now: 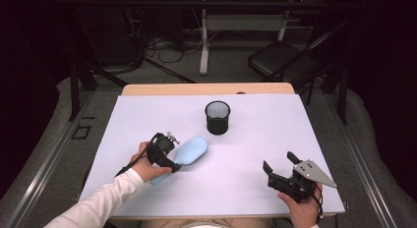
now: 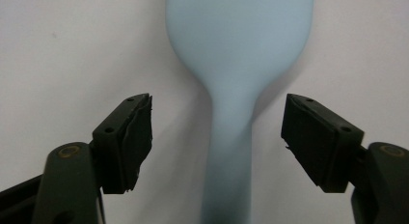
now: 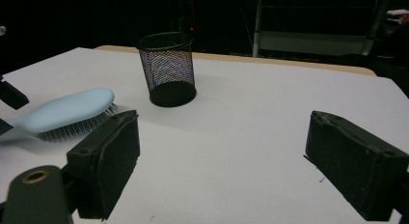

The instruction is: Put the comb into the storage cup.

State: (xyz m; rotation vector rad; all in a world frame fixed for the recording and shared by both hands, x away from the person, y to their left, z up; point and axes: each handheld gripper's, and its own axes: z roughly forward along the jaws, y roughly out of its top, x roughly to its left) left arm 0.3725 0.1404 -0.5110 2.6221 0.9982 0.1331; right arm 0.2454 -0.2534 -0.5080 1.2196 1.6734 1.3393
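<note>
Black pads of the left gripper (image 2: 217, 137) stand apart on either side of the pale blue hairbrush (image 2: 231, 89) handle, gaps showing both sides, no contact; nothing is clamped. Left gripper view looks straight down the handle, the head widening at the top edge, with the brush's smooth back toward the camera. Right gripper view adds what that one lacks: bristles (image 3: 79, 123) face down on the white table (image 3: 241, 137), head end toward the black mesh cup (image 3: 168, 69). High view gives the layout: brush (image 1: 189, 152) lies just down-left of the cup (image 1: 217, 117), near but apart, long axis diagonal, head pointing up-right at the cup, handle running away from it under the left gripper (image 1: 164, 154). Left hand (image 1: 142, 164), white sleeve, comes in low from the cup's lower left, gripper aimed along the handle. Right gripper (image 1: 278, 164) sits well apart, down-right of the cup, jaws wide with nothing between, hand (image 1: 302, 208) at the table's near edge.
</note>
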